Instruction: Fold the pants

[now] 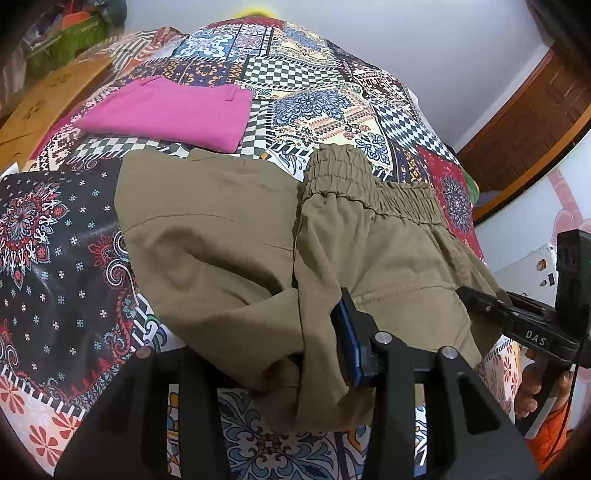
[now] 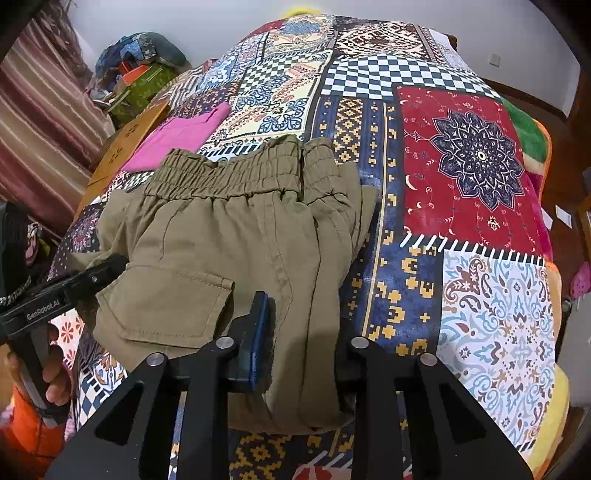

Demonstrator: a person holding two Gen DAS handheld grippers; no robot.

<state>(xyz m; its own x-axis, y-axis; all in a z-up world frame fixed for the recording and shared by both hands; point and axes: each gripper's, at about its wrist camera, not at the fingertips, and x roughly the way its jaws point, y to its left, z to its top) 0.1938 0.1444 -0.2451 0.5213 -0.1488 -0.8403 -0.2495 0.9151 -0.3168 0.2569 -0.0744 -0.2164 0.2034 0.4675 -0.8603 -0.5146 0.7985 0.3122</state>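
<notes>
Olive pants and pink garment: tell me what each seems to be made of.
Olive pants: apparently a matte woven cotton-like twill; visible topstitched seams, a flap pocket, soft creases and a gathered elastic waistband. Pink garment: apparently a smooth, matte woven fabric, folded flat with crisp edges and a small belt loop; the exact fibre cannot be told.

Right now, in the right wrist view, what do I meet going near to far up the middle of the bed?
Right tool shut on the olive cargo pants → cargo pocket → elastic waistband → patchwork bedspread → white wall.
</notes>
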